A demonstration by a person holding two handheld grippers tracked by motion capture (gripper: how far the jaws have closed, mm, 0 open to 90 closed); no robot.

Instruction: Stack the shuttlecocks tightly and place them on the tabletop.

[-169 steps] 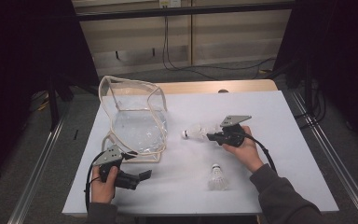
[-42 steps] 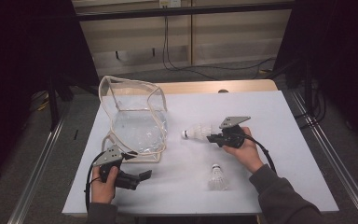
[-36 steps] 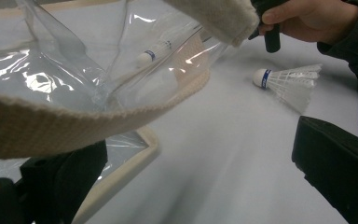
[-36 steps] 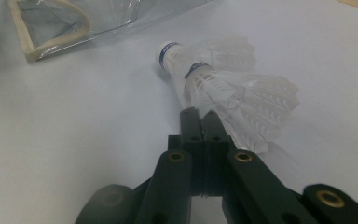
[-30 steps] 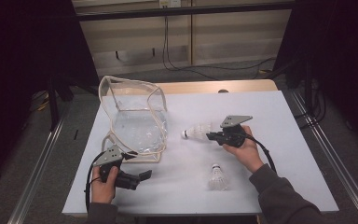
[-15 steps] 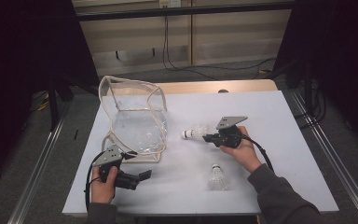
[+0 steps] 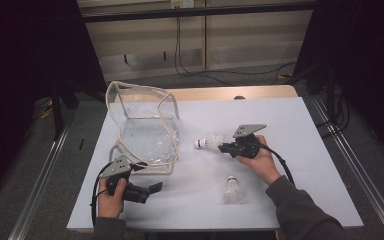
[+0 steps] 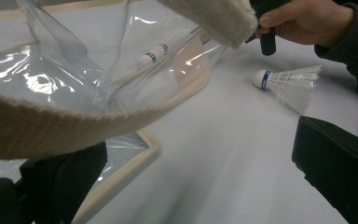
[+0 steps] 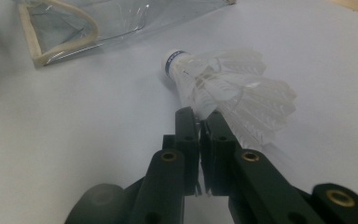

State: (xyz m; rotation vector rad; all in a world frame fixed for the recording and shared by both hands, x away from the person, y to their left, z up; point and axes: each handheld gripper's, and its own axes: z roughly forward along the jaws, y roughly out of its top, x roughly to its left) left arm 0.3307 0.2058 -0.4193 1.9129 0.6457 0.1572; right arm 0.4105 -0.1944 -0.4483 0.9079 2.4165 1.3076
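At table centre, the right gripper [image 7: 221, 146] clamps a shuttlecock [image 7: 209, 141] by its feathers, cork aimed at the clear bag [image 7: 147, 131]; the left gripper [image 7: 156, 187], jaws apart, rests beside the bag's strap.

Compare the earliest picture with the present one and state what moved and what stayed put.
The right gripper, shut on a white feathered shuttlecock, has hardly moved. The left gripper, the clear plastic bag with cream trim and the second white shuttlecock stayed put.
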